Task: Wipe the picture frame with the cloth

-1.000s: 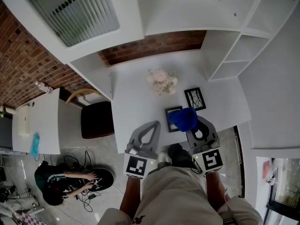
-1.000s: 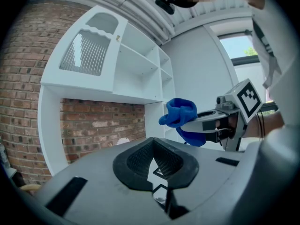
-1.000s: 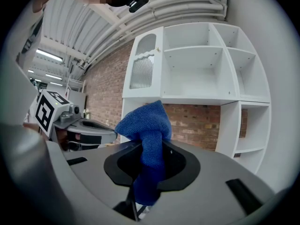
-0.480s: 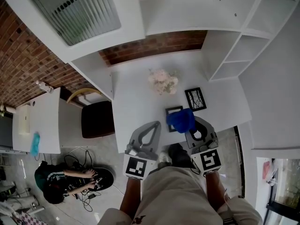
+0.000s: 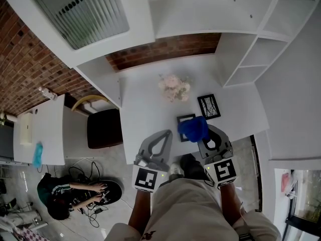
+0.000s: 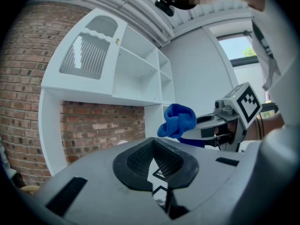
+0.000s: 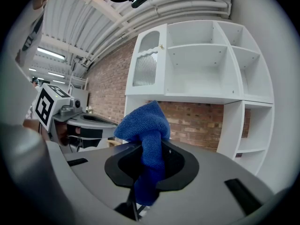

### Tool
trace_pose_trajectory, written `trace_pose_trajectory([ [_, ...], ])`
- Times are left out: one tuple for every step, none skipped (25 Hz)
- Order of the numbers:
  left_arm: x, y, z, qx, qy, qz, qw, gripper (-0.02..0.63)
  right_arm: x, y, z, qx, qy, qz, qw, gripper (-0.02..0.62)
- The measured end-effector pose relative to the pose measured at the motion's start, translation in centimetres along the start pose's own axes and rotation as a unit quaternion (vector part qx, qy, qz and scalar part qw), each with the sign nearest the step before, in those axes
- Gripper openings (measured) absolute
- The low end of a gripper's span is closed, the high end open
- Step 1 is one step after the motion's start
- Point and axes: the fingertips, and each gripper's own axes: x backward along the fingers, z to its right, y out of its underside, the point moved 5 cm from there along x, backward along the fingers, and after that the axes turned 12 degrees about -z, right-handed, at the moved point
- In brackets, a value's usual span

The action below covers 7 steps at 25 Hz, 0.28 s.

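Hovering over white desk (image 5: 145,99): left gripper (image 5: 166,133), jaws together, empty; right gripper (image 7: 149,161), jaws clamped on blue cloth (image 5: 195,127). Picture frame (image 5: 181,119) lies flat, partly beneath cloth. Step judged: approach; next, lower cloth onto frame, rub across

Head view steeply down from over the worktop (image 5: 150,114), each gripper view low, close behind its jaws, tilted upward, both sharing the white shelving (image 7: 211,64) and brick wall (image 6: 93,125)
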Motion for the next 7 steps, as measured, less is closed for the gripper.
trace_pose_trajectory([
  [0.01, -0.02, 0.02, -0.002, 0.0, 0.0, 1.0, -0.003, 0.0, -0.11, -0.02, 0.0, 0.0, 0.003, 1.0, 0.061],
  [0.03, -0.02, 0.07, -0.003, 0.001, 0.001, 1.0, -0.003, 0.03, -0.11, -0.05, 0.0, 0.001, 0.005, 1.0, 0.061],
  [0.05, -0.02, 0.14, -0.003, 0.002, 0.001, 1.0, -0.003, 0.08, -0.08, -0.08, -0.001, 0.001, 0.005, 1.0, 0.061],
  [0.08, -0.03, 0.21, -0.002, 0.002, 0.002, 1.0, -0.003, 0.14, -0.09, -0.12, -0.002, 0.001, 0.005, 1.0, 0.061],
  [0.12, -0.05, 0.27, -0.001, 0.002, 0.002, 1.0, -0.003, 0.21, -0.13, -0.16, -0.003, 0.001, 0.004, 1.0, 0.061],
  [0.15, -0.09, 0.32, -0.002, 0.003, 0.002, 1.0, -0.003, 0.26, -0.19, -0.2, -0.004, 0.0, 0.004, 1.0, 0.061],
  [0.18, -0.13, 0.38, -0.002, 0.003, 0.002, 1.0, -0.003, 0.31, -0.25, -0.23, -0.004, -0.001, 0.004, 1.0, 0.061],
])
